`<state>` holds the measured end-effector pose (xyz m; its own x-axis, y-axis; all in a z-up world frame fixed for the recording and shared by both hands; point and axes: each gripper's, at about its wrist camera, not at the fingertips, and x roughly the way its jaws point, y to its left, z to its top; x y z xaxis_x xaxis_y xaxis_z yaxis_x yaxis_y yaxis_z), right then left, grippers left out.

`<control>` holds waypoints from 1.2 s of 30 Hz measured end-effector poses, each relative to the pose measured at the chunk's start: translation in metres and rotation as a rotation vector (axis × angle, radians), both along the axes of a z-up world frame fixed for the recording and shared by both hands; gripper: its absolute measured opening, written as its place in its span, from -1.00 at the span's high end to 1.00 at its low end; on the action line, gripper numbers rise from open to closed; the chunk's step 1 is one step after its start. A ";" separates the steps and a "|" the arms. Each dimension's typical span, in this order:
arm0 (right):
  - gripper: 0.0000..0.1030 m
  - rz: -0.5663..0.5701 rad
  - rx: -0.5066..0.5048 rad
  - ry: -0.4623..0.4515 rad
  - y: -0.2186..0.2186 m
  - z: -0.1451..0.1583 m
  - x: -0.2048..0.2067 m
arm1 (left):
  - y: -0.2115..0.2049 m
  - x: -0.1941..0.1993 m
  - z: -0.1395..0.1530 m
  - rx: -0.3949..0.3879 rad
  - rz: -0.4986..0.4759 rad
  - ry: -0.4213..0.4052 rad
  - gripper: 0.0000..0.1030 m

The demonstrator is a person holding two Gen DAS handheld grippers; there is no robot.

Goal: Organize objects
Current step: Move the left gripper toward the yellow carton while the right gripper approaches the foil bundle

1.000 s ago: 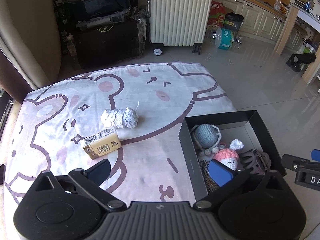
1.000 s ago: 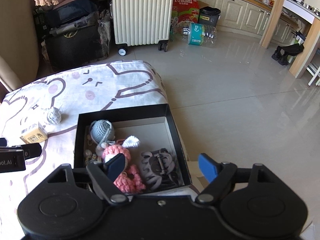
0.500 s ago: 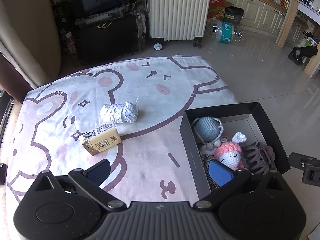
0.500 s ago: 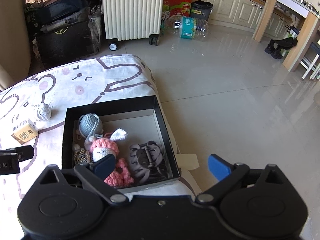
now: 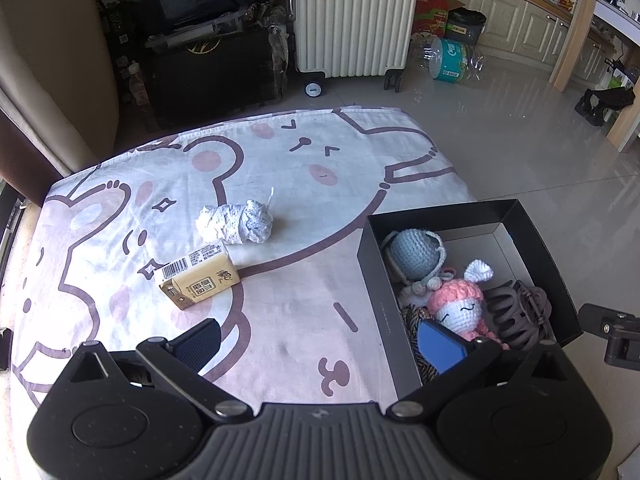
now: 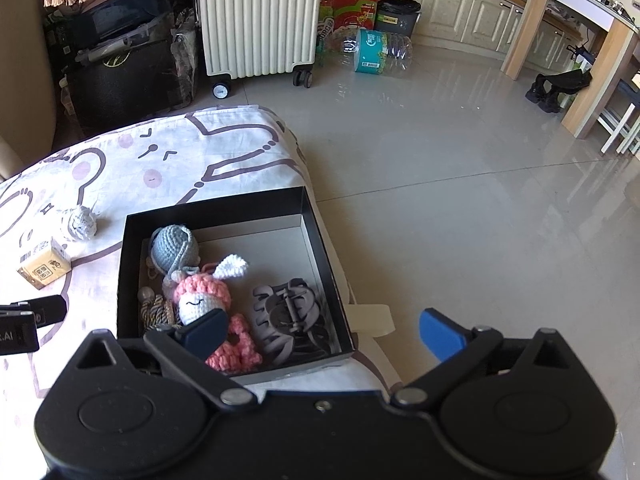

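While both of our tools hang empty with jaws spread wide, the box (image 6: 132,280) is our landmark. Nearest us, the left tool (image 5: 320,340) hovers level over the bear-print counter (image 5: 280,320), one finger over the cloth outside the box's near-left corner, the other above the things inside. The right tool (image 6: 322,330) hovers over the box's near edge, straddling its right wall, one finger above the pink doll (image 6: 202,300), the other out over the floor.

Inside the box lie the doll, a grey hair claw (image 6: 286,314) to its right, and a blue crochet ball (image 6: 174,248) toward the far-left corner; we judge these already sorted. Left of the box, well apart from it, sits a carton (image 5: 198,280), and just beyond that a white lace bundle (image 5: 236,224). They lie loose on the cloth, so we take them as still to be gathered. The left tool, on their side, seems best placed, the carton being nearer.
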<state>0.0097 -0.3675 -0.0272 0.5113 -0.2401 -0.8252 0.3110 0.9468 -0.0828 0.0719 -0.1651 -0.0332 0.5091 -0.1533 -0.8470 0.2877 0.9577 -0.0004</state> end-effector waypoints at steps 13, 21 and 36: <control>-1.00 -0.023 0.015 -0.025 0.000 -0.006 0.004 | 0.016 0.007 -0.005 -0.006 0.031 0.005 -1.00; -1.00 0.007 0.031 -0.033 0.020 -0.009 0.016 | 0.046 0.012 -0.006 0.001 0.080 0.002 -1.00; -1.00 0.138 0.051 -0.054 0.088 -0.006 0.038 | 0.123 0.012 0.000 0.003 0.210 -0.011 -1.00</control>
